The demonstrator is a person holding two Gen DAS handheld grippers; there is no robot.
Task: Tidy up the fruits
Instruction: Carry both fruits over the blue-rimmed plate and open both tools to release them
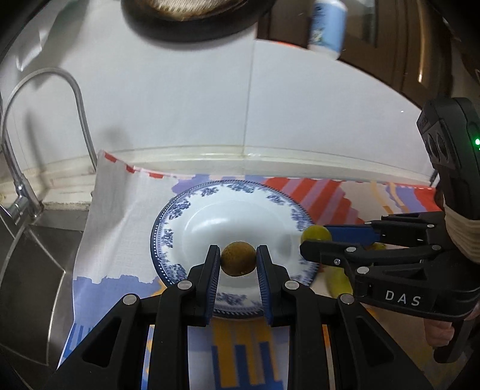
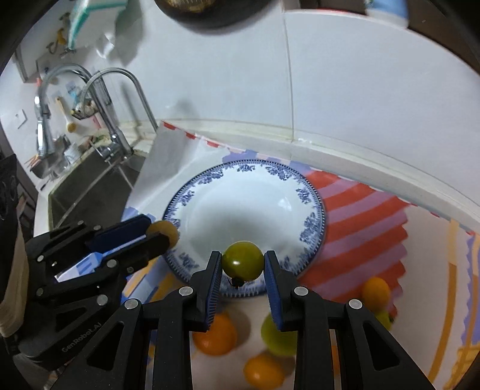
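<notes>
fruits are sitting in both grippers at once, each held over the blue-and-white plate (image 1: 192, 207). the left gripper (image 1: 238, 259) is clamping its blue pads on a small brownish-yellow fruit (image 1: 238, 258), which is hanging above the near part of the plate's white well. the right gripper (image 2: 243, 265) is pinching a round green fruit (image 2: 242, 260) between its pads, stem end pointing down, just above the plate's near rim. in the left wrist view that same green fruit is showing at the plate's right edge, with the right gripper's black fingers reaching in from the right and crossing in front of the rim there.

the plate is resting on a patterned cloth (image 2: 369, 216) with red, lilac and orange stripes. on the cloth, on the near side of the plate under the right gripper, several loose fruits are lying: an orange one (image 2: 217, 334), a yellow-green one (image 2: 277, 337), another orange one (image 2: 262, 373), and a further orange one (image 2: 375, 292) off to the right of the plate with a small greenish fruit (image 2: 385, 319) just beside it. the black finger linkages are partly hiding these, and they are blurred.

left of the plate, a steel sink (image 2: 90, 192) with a curved tap (image 2: 126, 99) is bordering the cloth's edge. behind the plate a white tiled wall (image 1: 180, 105) is rising, and above it a dark round basket rim (image 1: 192, 27) and a blue-and-white bottle (image 1: 327, 27) are showing, both blurred.
</notes>
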